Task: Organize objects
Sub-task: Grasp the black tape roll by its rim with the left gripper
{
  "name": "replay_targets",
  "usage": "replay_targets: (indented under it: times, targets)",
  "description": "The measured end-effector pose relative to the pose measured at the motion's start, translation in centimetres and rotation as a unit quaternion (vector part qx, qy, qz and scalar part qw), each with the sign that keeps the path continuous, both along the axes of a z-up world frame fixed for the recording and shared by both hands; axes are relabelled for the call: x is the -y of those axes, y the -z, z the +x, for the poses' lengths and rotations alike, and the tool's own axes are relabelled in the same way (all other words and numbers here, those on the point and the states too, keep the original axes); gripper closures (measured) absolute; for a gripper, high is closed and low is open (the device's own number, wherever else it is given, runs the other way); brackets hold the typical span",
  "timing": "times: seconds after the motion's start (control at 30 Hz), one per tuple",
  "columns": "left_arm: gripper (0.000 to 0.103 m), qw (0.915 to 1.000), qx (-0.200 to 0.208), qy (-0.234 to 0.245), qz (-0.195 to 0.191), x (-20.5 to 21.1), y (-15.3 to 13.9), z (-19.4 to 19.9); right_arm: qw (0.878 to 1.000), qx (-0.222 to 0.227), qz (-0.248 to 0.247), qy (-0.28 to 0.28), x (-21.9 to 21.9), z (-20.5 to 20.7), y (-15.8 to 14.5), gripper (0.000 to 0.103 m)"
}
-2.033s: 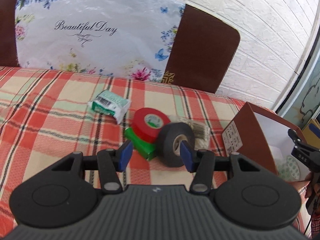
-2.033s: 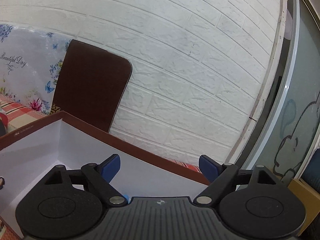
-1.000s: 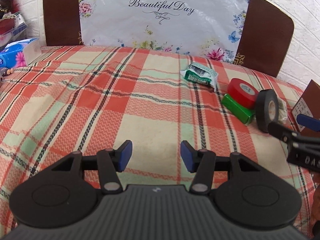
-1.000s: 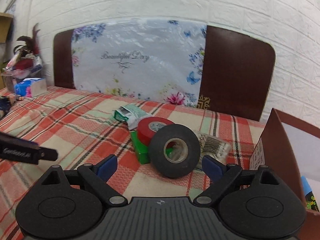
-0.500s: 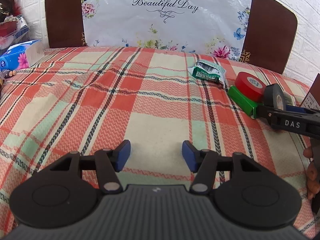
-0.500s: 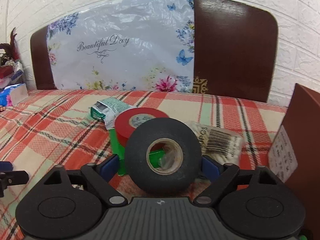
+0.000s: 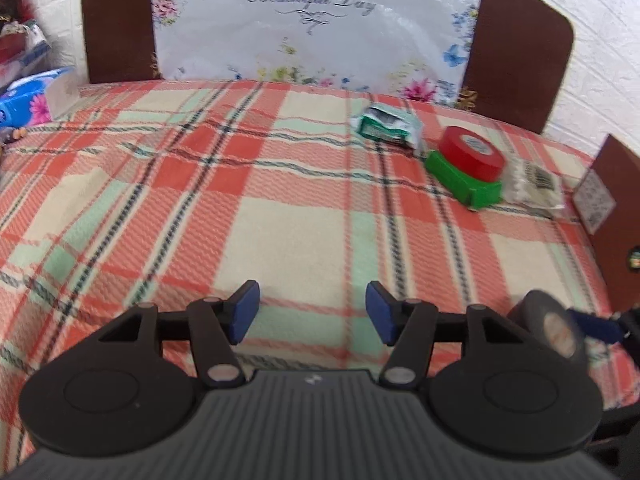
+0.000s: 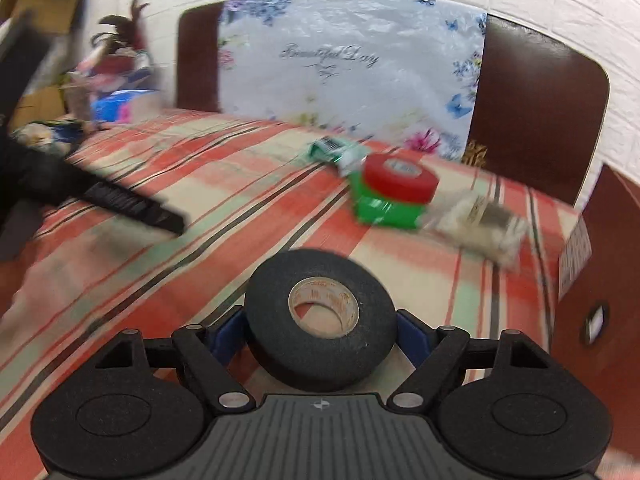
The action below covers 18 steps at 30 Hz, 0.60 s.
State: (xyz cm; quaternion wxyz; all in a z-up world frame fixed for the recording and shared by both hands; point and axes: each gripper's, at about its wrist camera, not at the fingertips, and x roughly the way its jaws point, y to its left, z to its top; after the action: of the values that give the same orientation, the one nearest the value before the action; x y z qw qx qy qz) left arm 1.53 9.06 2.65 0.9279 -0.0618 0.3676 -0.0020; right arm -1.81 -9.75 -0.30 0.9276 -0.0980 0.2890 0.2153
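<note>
Item one: black cloth-tape roll with a tan cardboard core (image 8: 320, 322). Held between the jaws of the right gripper (image 8: 320, 334), which are closed onto its rim from both sides; the core faces the camera. It is lifted clear of the cloth, presumably for carrying to the box. Seen from the left wrist camera, the same roll (image 7: 554, 330) hangs beside and to the right of the left jaws.

Item two: left gripper (image 7: 312, 312). Jaws stand wide apart with nothing between them, only bare cloth ahead. Likely parked out of the way while the right one works.

Item three: red glossy tape roll (image 8: 398, 178), lying flat atop a green rectangular box (image 8: 386, 208), ahead of the right jaws and slightly right. The stack looks like the remains of an unsorted pile.

Item four: clear plastic packet with a barcode label (image 8: 484, 220), touching the green box's right end, ahead and right of the jaws.

Item five: green-and-white crumpled wrapper packet (image 8: 336, 154), just beyond the red roll, farther ahead.

Item six: brown cardboard box (image 8: 592, 280) with a white label, at far right of the right jaws; probably the destination, given how near it stands to the pile.

Item seven: red, cream and green plaid tablecloth (image 7: 280, 216), under everything.

Item eight: brown chair back with a floral plastic cover reading "Beautiful Day" (image 8: 340, 68), far ahead behind the table.
</note>
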Motion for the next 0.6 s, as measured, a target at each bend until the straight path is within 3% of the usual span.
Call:
replay_targets:
  times: [0.23, 0.37, 0.5, 0.6]
  targets:
    - [0.042, 0.992, 0.007, 0.11, -0.061, 4.0, -2.6, -1.8, 0.999, -0.019, 0.037, 0.012, 2.1, -3.3, 0.1, 0.02]
    - [0.044, 0.9844, -0.017, 0.157, -0.077, 6.8, -2.4, -1.8, 0.999, -0.018, 0.037, 0.02, 1.6, -3.6, 0.6, 0.02]
    - [0.065, 0.9799, -0.076, 0.173, -0.064, 9.0, -0.3, -0.8, 0.999, -0.019, 0.037, 0.023, 1.9, -3.3, 0.7, 0.018]
    - [0.07, 0.9819, -0.077, 0.165, -0.05, 9.5, 0.4, -0.8, 0.999, -0.022, 0.037, 0.019, 1.9, -2.9, 0.9, 0.019]
